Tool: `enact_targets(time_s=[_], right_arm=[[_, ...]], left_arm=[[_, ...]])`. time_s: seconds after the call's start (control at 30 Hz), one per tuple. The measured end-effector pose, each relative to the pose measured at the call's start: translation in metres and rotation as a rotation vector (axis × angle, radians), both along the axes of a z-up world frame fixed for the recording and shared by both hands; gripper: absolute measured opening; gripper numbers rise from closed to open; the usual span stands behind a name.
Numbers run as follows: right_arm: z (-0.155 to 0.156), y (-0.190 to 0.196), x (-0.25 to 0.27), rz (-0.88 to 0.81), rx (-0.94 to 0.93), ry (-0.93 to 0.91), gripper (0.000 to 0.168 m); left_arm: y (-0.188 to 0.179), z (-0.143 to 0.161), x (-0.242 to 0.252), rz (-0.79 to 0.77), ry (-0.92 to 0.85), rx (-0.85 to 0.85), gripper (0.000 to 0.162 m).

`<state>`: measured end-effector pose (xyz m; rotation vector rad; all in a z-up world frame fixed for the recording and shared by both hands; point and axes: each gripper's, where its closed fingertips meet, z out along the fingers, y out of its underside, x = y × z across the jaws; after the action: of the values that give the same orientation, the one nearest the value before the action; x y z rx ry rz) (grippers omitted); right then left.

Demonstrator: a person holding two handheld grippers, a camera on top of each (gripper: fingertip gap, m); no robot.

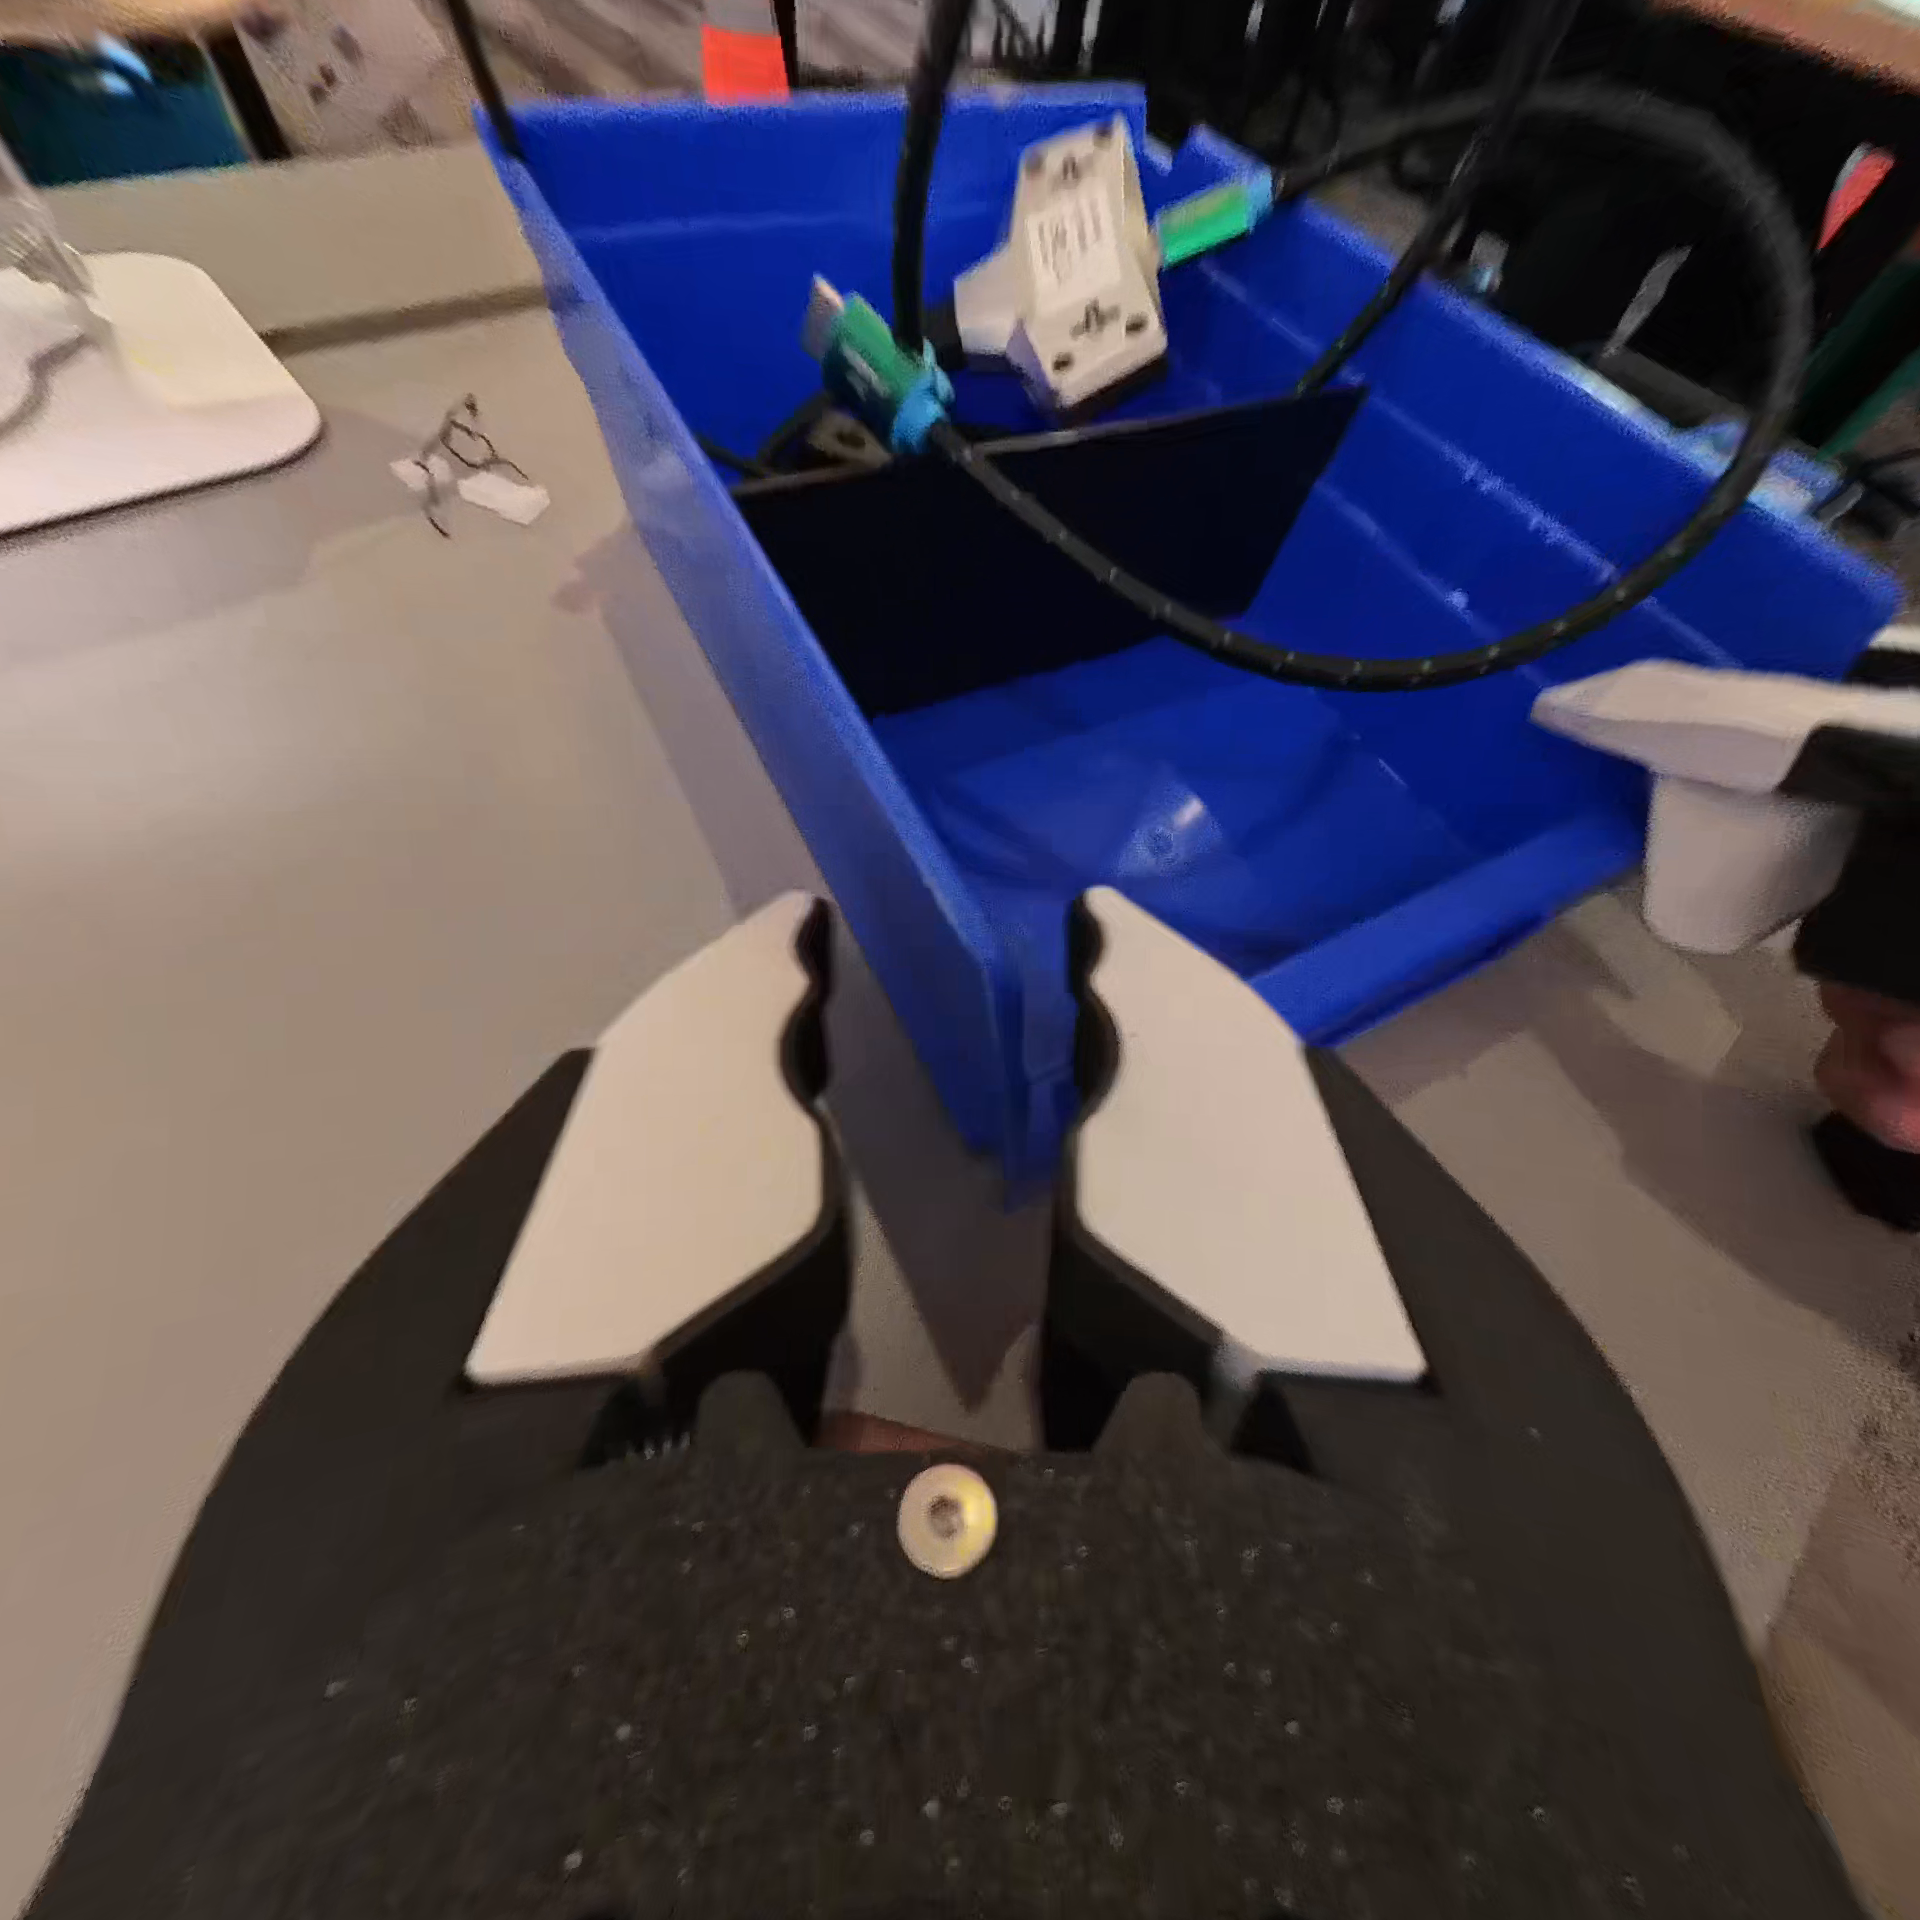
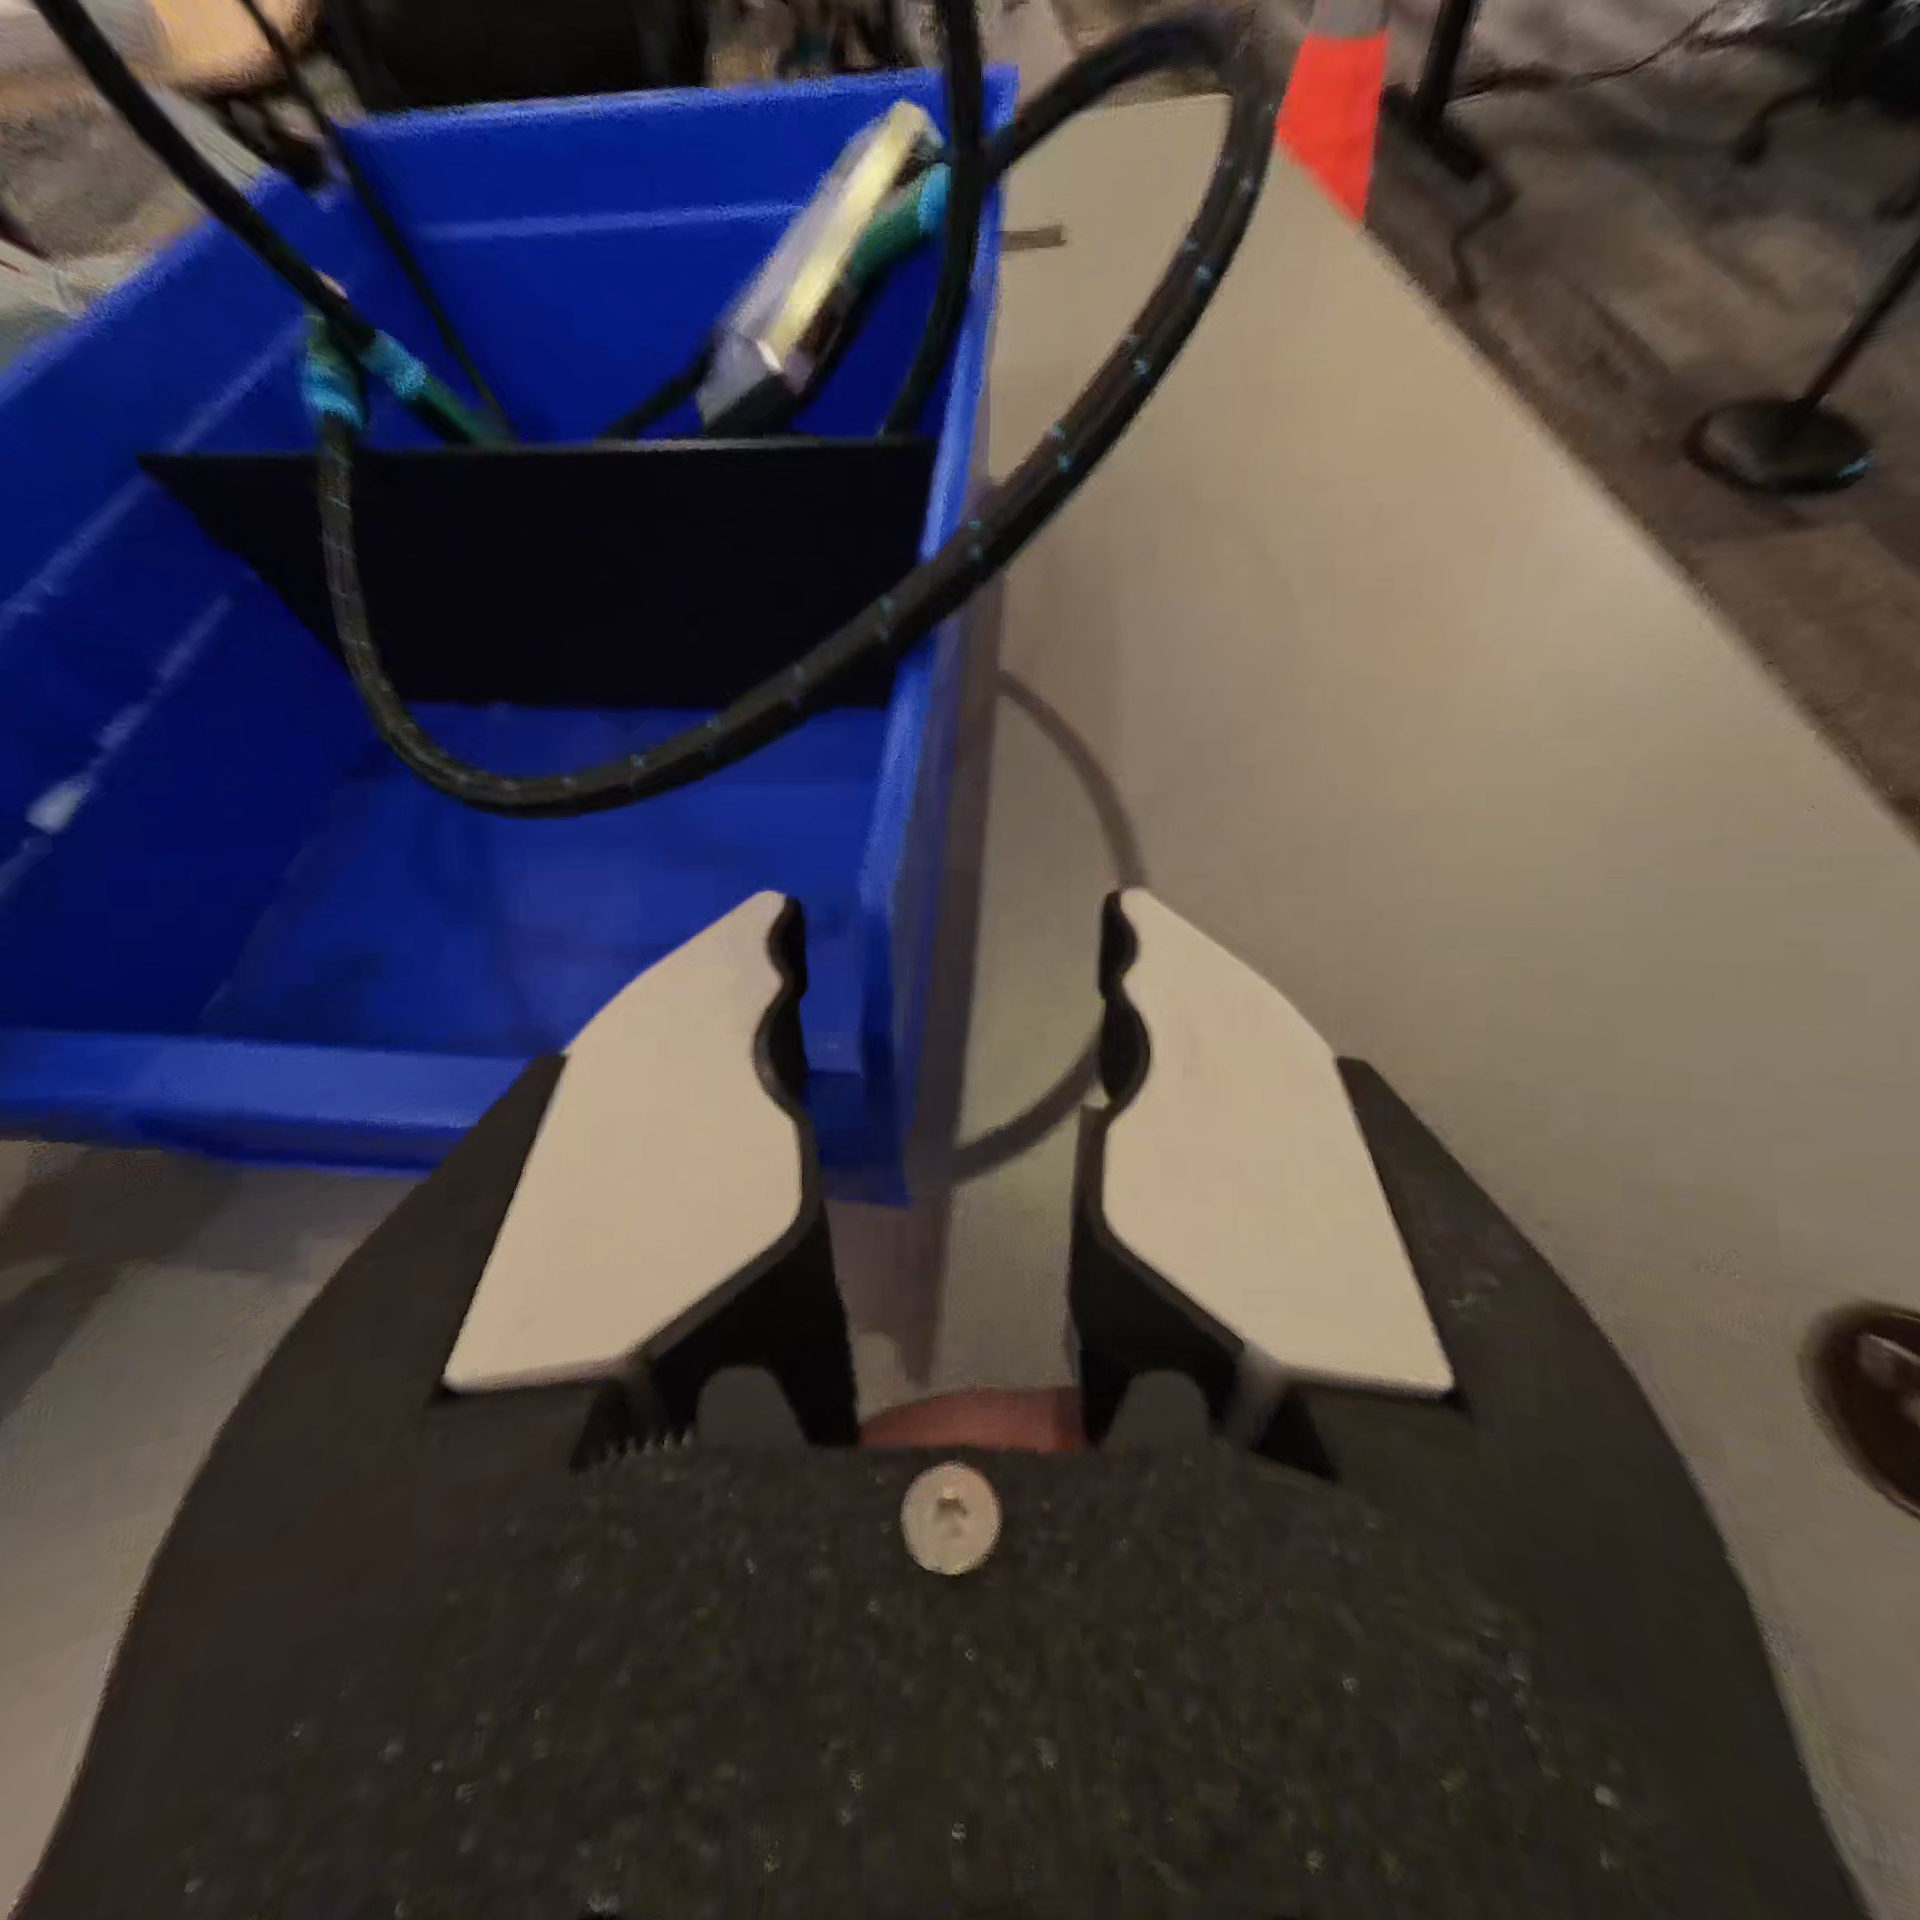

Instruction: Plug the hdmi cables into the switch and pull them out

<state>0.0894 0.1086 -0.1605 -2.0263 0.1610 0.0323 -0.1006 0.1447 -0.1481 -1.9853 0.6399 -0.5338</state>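
A blue bin (image 1: 1455,582) stands on a grey table. Behind its black divider (image 1: 935,582) a white switch box (image 1: 1081,291) leans upright, with a green-ended HDMI plug (image 1: 873,364) loose beside it and another green plug (image 1: 1210,223) at its right side. A black braided cable (image 1: 1351,665) loops out over the front compartment. My left gripper (image 1: 951,914) is open and empty at the bin's near corner. My right gripper (image 2: 951,914) is open and empty at the bin's right wall (image 2: 935,727); the switch (image 2: 821,281) and cable (image 2: 623,779) show beyond. The right gripper's fingers (image 1: 1704,727) show at the left view's right edge.
A white base plate (image 1: 135,395) and a small white piece with black wire (image 1: 468,468) lie on the table left of the bin. An orange cone (image 2: 1335,114) and black stand bases (image 2: 1782,442) are on the floor past the table's right edge. A dark round thing (image 2: 1870,1392) sits at the far right. From my right tips it is roughly 15 centimeters to the green plug (image 1: 1210,223); from my left, 25 centimeters.
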Motion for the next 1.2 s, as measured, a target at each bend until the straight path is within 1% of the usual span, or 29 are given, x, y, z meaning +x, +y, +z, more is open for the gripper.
enact_targets(time_s=[0.03,0.07,0.13,0.23,0.37,0.47,0.6,0.7,0.8,0.93,1.03,1.1,1.13,1.17,1.2], right_arm=[[0.003,0.004,-0.006,0.024,0.011,0.054,0.035],[0.006,0.005,-0.01,0.029,0.021,0.091,0.009],[0.007,0.004,-0.009,0.005,0.006,0.041,0.005],[0.01,-0.004,-0.018,-0.042,-0.002,-0.024,0.003],[0.019,-0.014,-0.04,-0.067,0.012,-0.061,0.002],[0.03,-0.012,-0.068,-0.038,0.044,-0.064,0.002],[0.049,0.003,-0.113,0.03,0.122,-0.075,0.002],[0.056,0.017,-0.155,0.106,0.153,-0.094,0.002],[0.05,0.031,-0.194,0.184,0.139,-0.096,0.002],[0.033,0.044,-0.231,0.272,0.103,-0.122,0.003],[0.017,0.047,-0.245,0.311,0.059,-0.132,0.004],[0.014,0.049,-0.248,0.323,0.07,-0.146,0.005],[0.013,0.049,-0.248,0.336,0.065,-0.161,0.007],[0.012,0.046,-0.25,0.374,0.053,-0.163,0.013],[0.011,0.042,-0.25,0.412,0.046,-0.165,0.017]], left_arm=[[0.002,-0.007,0.003,0.002,0.037,-0.019,0.023],[0.006,-0.008,0.002,0.028,0.054,-0.006,0.022],[0.005,-0.007,0.0,0.043,0.078,0.02,0.017],[0.002,-0.004,-0.013,0.094,0.155,0.065,0.011],[-0.006,0.002,-0.038,0.122,0.143,0.058,0.007],[-0.01,0.016,-0.07,0.184,0.141,0.095,0.006],[-0.007,0.036,-0.12,0.292,0.136,0.162,0.006],[-0.006,0.037,-0.164,0.383,0.138,0.166,0.005],[-0.005,0.03,-0.201,0.431,0.146,0.146,0.006],[0.002,0.017,-0.235,0.447,0.167,0.121,0.005],[0.004,0.002,-0.248,0.448,0.189,0.077,0.006],[0.004,-0.002,-0.249,0.429,0.195,0.078,0.008],[0.001,-0.001,-0.247,0.413,0.184,0.054,0.011],[-0.003,0.005,-0.244,0.392,0.137,0.037,0.019],[-0.009,0.018,-0.243,0.383,0.059,0.037,0.031]])
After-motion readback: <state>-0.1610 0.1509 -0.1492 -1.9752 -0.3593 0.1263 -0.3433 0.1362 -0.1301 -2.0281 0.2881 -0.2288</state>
